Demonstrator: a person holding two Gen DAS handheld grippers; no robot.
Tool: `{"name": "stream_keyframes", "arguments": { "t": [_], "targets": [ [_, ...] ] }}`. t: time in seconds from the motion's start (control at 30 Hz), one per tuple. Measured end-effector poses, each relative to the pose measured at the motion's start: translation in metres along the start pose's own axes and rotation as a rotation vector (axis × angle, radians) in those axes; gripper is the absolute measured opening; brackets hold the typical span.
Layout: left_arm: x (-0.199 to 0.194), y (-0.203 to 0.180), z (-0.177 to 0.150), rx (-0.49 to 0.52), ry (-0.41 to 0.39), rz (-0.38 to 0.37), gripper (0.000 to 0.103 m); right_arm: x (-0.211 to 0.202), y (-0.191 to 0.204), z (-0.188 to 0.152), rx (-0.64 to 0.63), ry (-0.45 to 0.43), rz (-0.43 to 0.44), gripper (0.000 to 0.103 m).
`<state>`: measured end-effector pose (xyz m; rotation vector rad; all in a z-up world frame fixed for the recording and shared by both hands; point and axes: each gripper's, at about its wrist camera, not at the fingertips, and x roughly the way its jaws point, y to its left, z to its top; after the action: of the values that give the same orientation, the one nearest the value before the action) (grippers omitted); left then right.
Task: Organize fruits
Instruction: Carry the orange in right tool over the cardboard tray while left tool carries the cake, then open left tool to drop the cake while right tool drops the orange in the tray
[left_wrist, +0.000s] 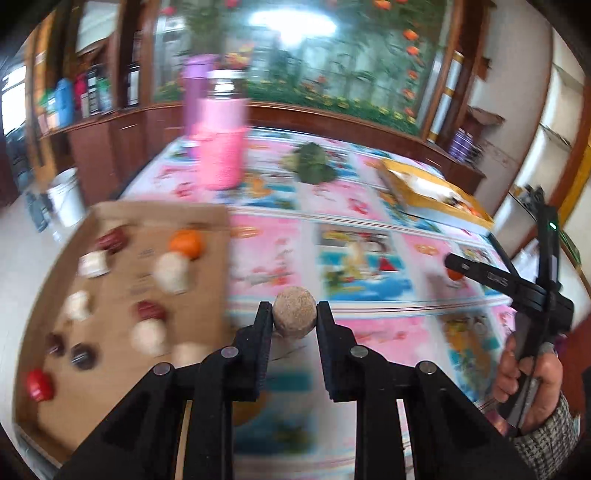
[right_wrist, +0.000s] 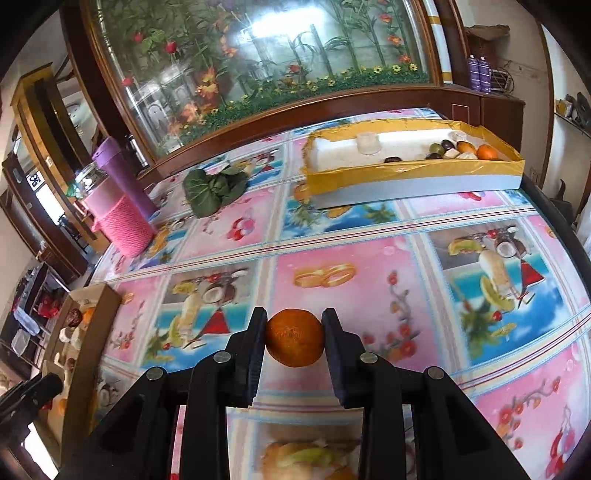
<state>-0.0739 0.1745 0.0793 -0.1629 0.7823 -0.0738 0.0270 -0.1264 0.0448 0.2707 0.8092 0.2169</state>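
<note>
My left gripper (left_wrist: 294, 314) is shut on a brown round fruit (left_wrist: 294, 312) and holds it above the table, just right of the cardboard tray (left_wrist: 110, 295). That tray holds several fruits, red, orange and pale. My right gripper (right_wrist: 294, 332) is shut on an orange fruit (right_wrist: 294, 342) above the patterned tablecloth (right_wrist: 369, 295). A yellow-taped white box (right_wrist: 413, 173) at the far right holds several fruits. The right gripper (left_wrist: 458, 267) also shows in the left wrist view with the orange.
A pink woven cup (right_wrist: 123, 221) and a purple tumbler (right_wrist: 122, 181) stand at the far left. A green leafy vegetable (right_wrist: 214, 190) lies behind the table's middle. A wooden cabinet with a flower picture backs the table. A white bucket (left_wrist: 66, 195) stands on the floor.
</note>
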Motion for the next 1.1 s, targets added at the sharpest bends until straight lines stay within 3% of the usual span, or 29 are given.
{"name": "stream_keyframes", "arguments": {
  "t": [0.23,0.47,0.7,0.97,1.1],
  "targets": [
    [-0.028,0.106,-0.029,-0.179,-0.001,0.164,0.023,-0.014,0.108,-0.034,-0.149,0.064,0.194,0.033],
    [-0.031,0.152,-0.05,-0.252,0.026,0.219,0.023,-0.012,0.22,-0.081,-0.353,0.128,0.336,0.034],
    [-0.021,0.156,-0.058,-0.25,0.044,0.22,0.023,0.013,0.275,-0.123,-0.486,0.205,0.349,0.034],
    [-0.024,0.157,-0.058,-0.268,0.027,0.222,0.024,0.004,0.299,-0.146,-0.624,0.149,0.321,0.034],
    [-0.029,0.156,-0.058,-0.279,0.011,0.226,0.038,0.002,0.305,-0.154,-0.667,0.112,0.296,0.035]
  ]
}}
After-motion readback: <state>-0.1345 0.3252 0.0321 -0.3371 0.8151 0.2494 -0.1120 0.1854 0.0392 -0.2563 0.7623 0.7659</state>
